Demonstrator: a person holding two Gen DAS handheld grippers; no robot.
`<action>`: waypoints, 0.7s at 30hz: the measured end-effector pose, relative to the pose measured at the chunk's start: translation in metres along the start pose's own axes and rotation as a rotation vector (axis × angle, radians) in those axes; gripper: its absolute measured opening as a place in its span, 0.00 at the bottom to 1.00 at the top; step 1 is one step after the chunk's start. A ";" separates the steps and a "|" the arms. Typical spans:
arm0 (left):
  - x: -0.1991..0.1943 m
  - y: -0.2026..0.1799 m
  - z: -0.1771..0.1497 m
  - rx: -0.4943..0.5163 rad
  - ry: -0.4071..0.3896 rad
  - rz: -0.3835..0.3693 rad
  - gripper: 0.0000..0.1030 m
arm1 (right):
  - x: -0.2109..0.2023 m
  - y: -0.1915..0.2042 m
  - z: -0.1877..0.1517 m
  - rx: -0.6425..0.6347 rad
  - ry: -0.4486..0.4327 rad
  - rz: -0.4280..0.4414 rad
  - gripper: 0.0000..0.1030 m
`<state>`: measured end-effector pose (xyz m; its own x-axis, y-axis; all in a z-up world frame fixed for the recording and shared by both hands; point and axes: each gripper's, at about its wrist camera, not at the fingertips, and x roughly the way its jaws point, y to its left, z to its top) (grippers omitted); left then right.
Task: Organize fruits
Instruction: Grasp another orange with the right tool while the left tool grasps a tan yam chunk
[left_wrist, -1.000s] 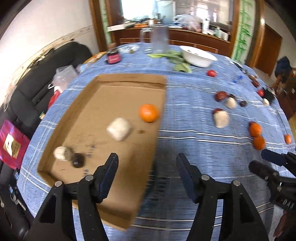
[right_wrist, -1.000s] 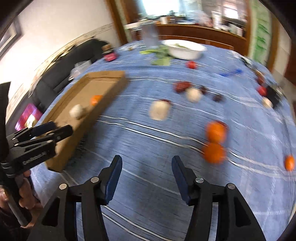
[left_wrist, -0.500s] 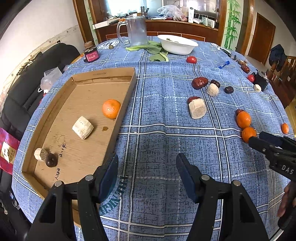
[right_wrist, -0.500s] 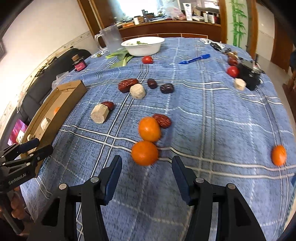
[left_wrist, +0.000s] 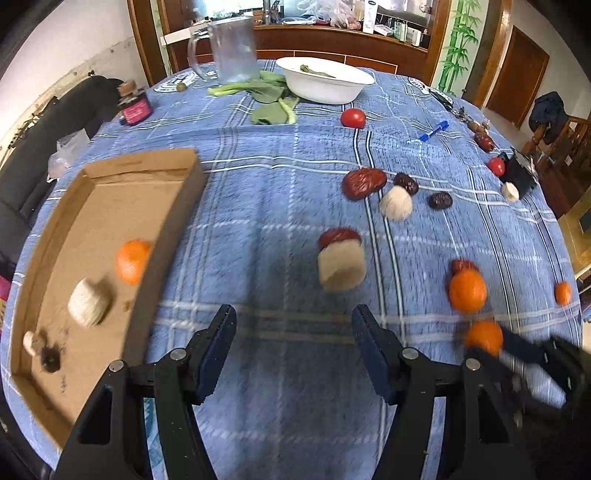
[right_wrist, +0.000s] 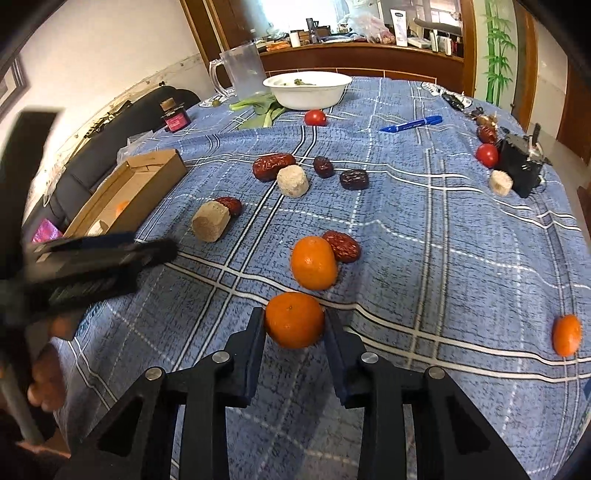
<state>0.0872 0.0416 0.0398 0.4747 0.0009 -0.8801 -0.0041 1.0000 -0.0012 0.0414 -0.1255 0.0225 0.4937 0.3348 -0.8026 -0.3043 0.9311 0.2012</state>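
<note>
While the right tool (right_wrist: 294, 322) has its two fingers closed against the sides of the nearest tangerine (right_wrist: 294, 319), which rests on the blue desk (right_wrist: 443, 236), the left tool (left_wrist: 293, 347) hovers wide open and holds nothing. The step in hand seems to be the grasp of this fruit. Next, the move probably calls for a firm lift and a carry to the cardboard box (left_wrist: 110, 206) at the left, where one tangerine already lies.
</note>
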 end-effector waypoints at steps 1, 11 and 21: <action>0.005 -0.003 0.004 0.001 0.007 0.001 0.62 | -0.002 -0.001 -0.001 0.002 -0.001 0.000 0.33; 0.035 -0.019 0.018 -0.005 -0.002 -0.038 0.46 | -0.006 -0.014 -0.007 0.041 0.007 0.015 0.33; 0.017 -0.008 -0.001 0.026 -0.010 -0.104 0.29 | -0.010 -0.011 -0.010 0.055 -0.012 -0.002 0.33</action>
<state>0.0948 0.0337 0.0241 0.4805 -0.1031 -0.8709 0.0681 0.9945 -0.0801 0.0320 -0.1409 0.0229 0.5041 0.3339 -0.7965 -0.2581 0.9383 0.2300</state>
